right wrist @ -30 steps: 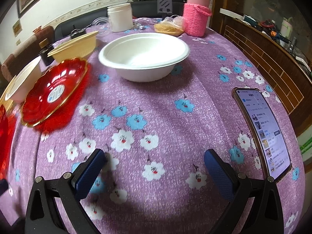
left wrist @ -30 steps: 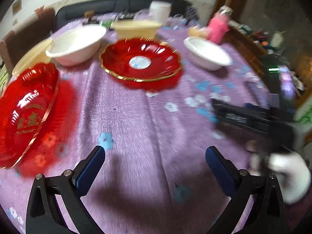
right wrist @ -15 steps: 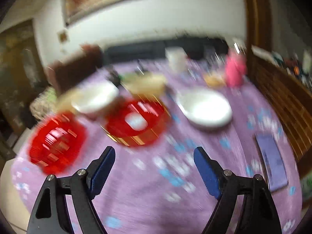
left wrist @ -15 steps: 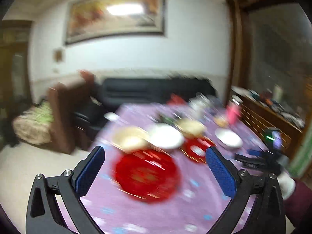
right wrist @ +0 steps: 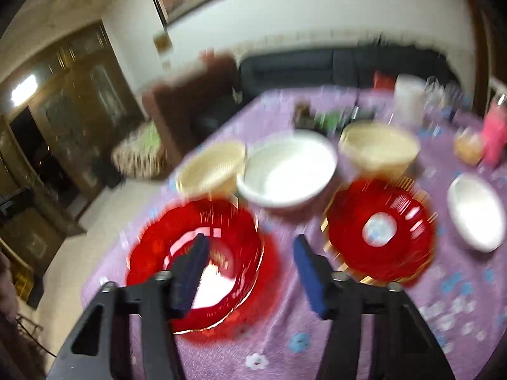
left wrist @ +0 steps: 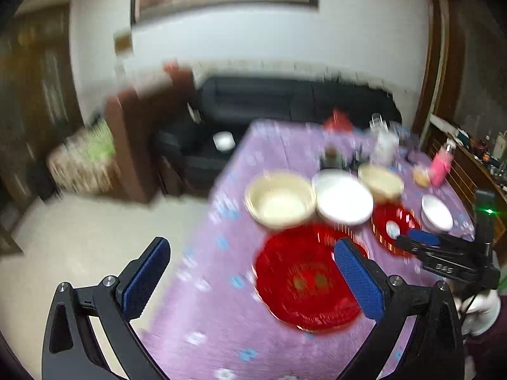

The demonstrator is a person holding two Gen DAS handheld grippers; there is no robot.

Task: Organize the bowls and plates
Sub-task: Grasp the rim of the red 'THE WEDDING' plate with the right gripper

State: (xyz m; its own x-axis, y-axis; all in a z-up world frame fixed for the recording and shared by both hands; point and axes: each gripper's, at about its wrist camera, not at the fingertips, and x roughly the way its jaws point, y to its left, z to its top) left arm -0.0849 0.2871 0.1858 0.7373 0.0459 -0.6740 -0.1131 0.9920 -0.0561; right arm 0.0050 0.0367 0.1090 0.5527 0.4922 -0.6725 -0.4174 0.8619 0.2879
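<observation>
- A large red plate (right wrist: pixel 196 262) is lying at the near-left part of the purple floral tabletop (right wrist: pixel 348 342), and a smaller red plate (right wrist: pixel 380 231) with a pale centre is sitting well to its right.
- Behind them, a cream bowl (right wrist: pixel 212 169), a white bowl (right wrist: pixel 288 174) and another cream bowl (right wrist: pixel 378 150) are standing in a row, just beside one another; a further white bowl (right wrist: pixel 475 212) is resting at the far right.
- The right hand-held gripper (right wrist: pixel 250 266) is hanging above the large red plate's right rim, jaws parted and grasping nothing.
- The left hand-held gripper (left wrist: pixel 250 277) is hovering over the tabletop's left edge, jaws spread wide and empty.
- A pink-sleeved bottle (right wrist: pixel 494 133) is standing far back; a dark sofa (left wrist: pixel 285 101) is sitting beyond.
</observation>
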